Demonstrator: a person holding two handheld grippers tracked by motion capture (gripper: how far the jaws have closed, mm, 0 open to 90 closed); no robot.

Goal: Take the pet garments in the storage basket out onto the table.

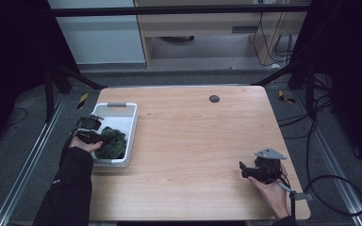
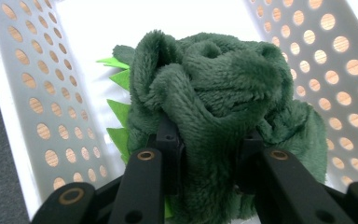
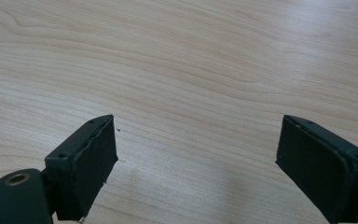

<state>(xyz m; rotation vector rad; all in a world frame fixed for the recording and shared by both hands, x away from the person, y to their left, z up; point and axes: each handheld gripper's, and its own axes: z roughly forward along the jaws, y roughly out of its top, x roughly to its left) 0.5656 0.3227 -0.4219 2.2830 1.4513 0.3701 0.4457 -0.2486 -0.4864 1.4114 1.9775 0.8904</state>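
Nearest the person, two dark-sleeved forearms come in over the near edge of the one light wooden table (image 1: pixel 188 141), each hand carrying one gripper, two grippers in all; the right gripper (image 1: pixel 245 170) sits low over the bare near-right part of the tabletop, its grey three-cornered plate on top and its cable trailing off to the right, and in the right gripper view (image 3: pixel 196 163) its two black jaws stand wide apart with nothing between them, just wood grain below; further in and to the left, the left gripper (image 1: pixel 96 137) reaches into a single white perforated basket (image 1: pixel 133 123) that stands at the left edge of the table, and in the left gripper view (image 2: pixel 209 154) its two jaws are pressed in on a fold of one dark green plush toy (image 2: pixel 219 116), the pile bulging up between the pads, so the grip is closed on the fabric; the toy (image 1: pixel 112 142) lies inside the basket (image 2: pixel 37 107) toward its nearer end, bunched into a rounded heap, with one row of four bright green felt spikes (image 2: pixel 119 109) showing along its side against the round-holed basket wall; the farther end of the basket shows a bare white floor and one grey handle on the rim; beyond it, near the far edge of the table, lies one small dark round disc (image 1: pixel 214 99), well apart from both grippers; past the table are grey floor, dark frame legs and a pale cabinet
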